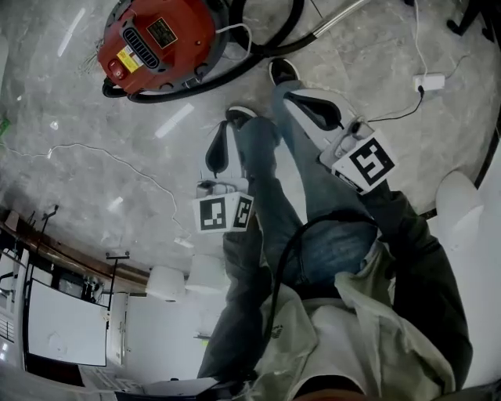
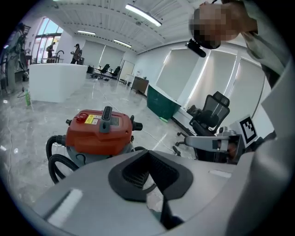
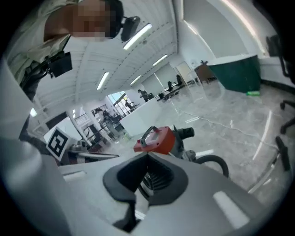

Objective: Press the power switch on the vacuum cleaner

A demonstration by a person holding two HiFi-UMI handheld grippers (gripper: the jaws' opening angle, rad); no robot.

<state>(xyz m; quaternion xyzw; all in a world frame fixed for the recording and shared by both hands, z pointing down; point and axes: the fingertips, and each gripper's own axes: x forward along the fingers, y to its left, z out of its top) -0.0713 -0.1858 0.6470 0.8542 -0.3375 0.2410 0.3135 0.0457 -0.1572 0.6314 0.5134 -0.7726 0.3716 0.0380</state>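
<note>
The red vacuum cleaner (image 1: 156,43) stands on the grey floor at the top left of the head view, well ahead of both grippers. In the left gripper view, the vacuum cleaner (image 2: 99,131) shows a black handle and a round red switch (image 2: 81,118) at its top left corner. My left gripper (image 1: 218,150) hangs shut and empty beside the person's left leg. My right gripper (image 1: 313,110) is also shut with nothing in it, held above the right leg. In the right gripper view, the vacuum cleaner (image 3: 159,140) sits just beyond the closed jaws.
A black hose (image 1: 258,39) loops round the vacuum, and a metal wand (image 1: 337,19) runs to the top right. A white cable with an adaptor (image 1: 430,81) lies on the floor at the right. An office chair (image 2: 207,115) and a white counter (image 2: 50,80) stand farther off.
</note>
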